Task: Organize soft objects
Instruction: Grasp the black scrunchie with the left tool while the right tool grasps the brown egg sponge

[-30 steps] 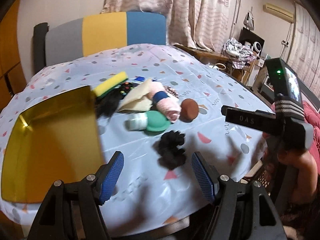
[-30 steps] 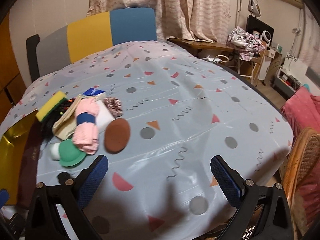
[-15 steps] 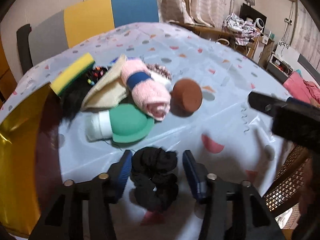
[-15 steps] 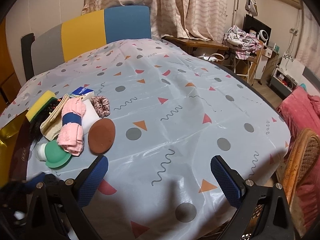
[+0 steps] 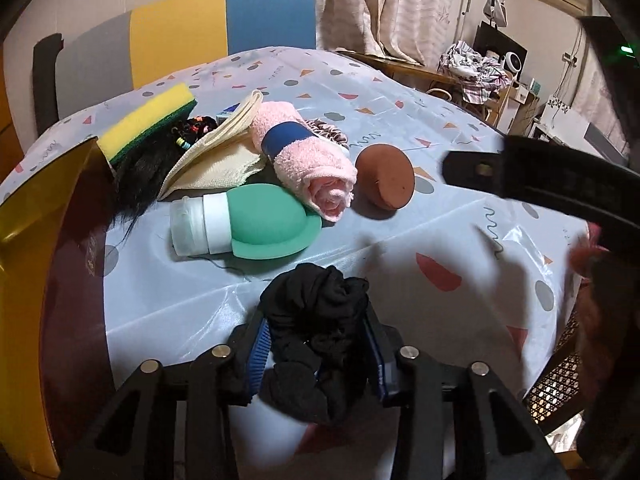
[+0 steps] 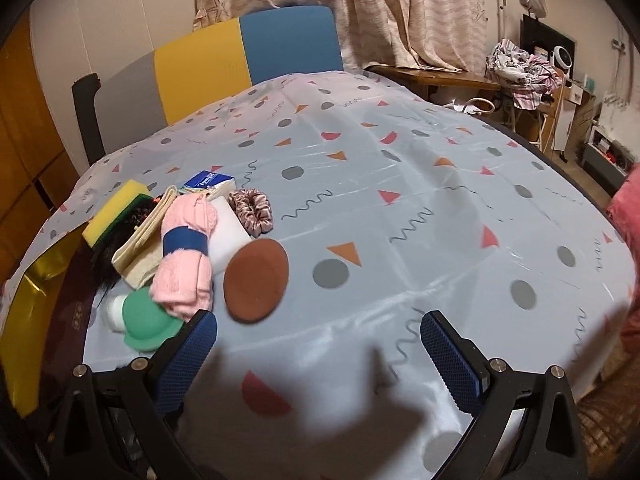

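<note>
A black scrunchie (image 5: 316, 304) lies on the tablecloth near the front edge, between the blue pads of my left gripper (image 5: 318, 340). The jaws are closing and both pads touch the fabric. Behind it sits a heap: a green hat-shaped cap (image 5: 268, 224), a rolled pink towel (image 5: 304, 160), a brown round puff (image 5: 386, 176), a cream cloth (image 5: 216, 164), a yellow sponge (image 5: 148, 124) and a black hairpiece (image 5: 136, 176). My right gripper (image 6: 320, 344) hangs open over bare tablecloth, just right of the puff (image 6: 256, 280), with nothing between its fingers.
A gold-lined box (image 5: 28, 280) stands open at the table's left edge. A pink scrunchie (image 6: 252, 210), a white block (image 6: 228, 240) and a tissue pack (image 6: 206, 182) lie behind the heap. A colour-block chair (image 6: 240, 60) stands at the far side, a wicker seat (image 5: 556, 384) at the right.
My left gripper came down and forward over the black scrunchie and its jaws narrowed from wide apart onto the fabric. The right gripper drifted left, toward the heap.
</note>
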### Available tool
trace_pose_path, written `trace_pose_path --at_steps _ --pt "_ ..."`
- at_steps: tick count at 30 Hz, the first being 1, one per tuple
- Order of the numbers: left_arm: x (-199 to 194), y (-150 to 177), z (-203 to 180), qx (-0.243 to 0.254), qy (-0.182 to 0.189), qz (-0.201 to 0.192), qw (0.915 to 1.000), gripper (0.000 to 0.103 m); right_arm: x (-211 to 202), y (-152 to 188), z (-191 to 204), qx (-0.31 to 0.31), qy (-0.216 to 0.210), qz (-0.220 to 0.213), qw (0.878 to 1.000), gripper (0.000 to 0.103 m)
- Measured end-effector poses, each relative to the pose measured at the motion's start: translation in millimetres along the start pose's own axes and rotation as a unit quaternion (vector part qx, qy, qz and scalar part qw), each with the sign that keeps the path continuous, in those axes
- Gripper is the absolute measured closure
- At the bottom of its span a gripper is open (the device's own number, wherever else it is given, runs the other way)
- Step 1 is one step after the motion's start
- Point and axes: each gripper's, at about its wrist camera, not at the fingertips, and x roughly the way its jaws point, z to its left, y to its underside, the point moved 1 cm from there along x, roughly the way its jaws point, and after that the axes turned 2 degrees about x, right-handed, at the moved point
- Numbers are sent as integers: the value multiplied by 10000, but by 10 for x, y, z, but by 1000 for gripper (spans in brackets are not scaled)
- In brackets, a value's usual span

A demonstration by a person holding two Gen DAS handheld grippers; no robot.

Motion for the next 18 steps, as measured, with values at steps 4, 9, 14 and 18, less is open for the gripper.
trace_pose_path --at_steps 4,9,14,18 --pt "-54 25 79 -189 132 -29 9997 83 246 -82 53 1 -53 136 9999 8" --pt "-225 69 100 -307 339 -185 9988 85 393 -157 78 178 -370 51 9991 12" --pt "-524 66 30 -126 511 -538 9972 85 507 -204 196 -7 -458 -52 9989 17" --pt "-720 26 122 -268 573 -659 9958 85 694 -203 190 114 -441 229 9987 27"
